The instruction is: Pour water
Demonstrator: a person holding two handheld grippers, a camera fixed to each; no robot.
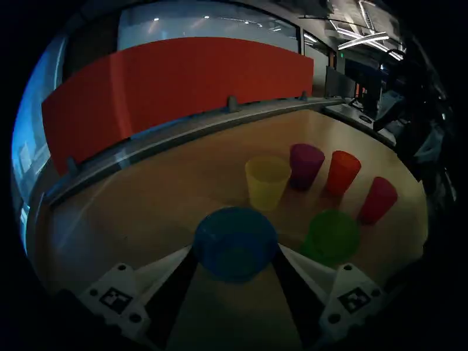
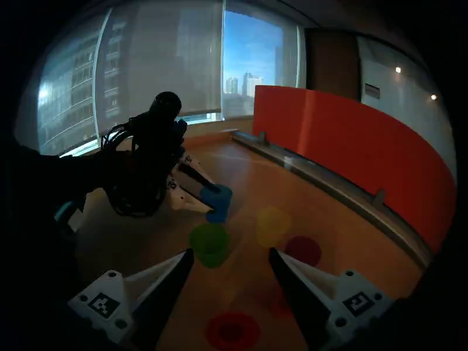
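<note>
From the left gripper view, my left claw [image 1: 234, 247] is closed on the blue cup [image 1: 234, 234], one finger pressing each side of its wall. The other cups stand on the wooden surface [image 1: 146, 210] ahead of it. The yellow cup [image 1: 267, 181] is at twelve o'clock from the blue one, the green cup [image 1: 332, 237] at three, and the purple cup [image 1: 306, 165], orange cup [image 1: 342, 171] and red cup [image 1: 378, 200] are farther off toward one and two.

In the right gripper view my right claw [image 2: 231, 253] is spread wide with nothing between its fingers. The green cup [image 2: 209, 244] sits just past its tips, and the left claw [image 2: 212, 196] carries the blue cup [image 2: 217, 205] at about eleven o'clock.

These look like thin plastic tumblers — light, smooth and a bit springy — so I expect a hard squeeze to flex the wall and a loose one to let it slip. I judge mid-wall to be the best hold, below the rim, which leaves the lip free to tip. I cannot tell whether the blue cup holds water, or whether it is clear of the surface.
</note>
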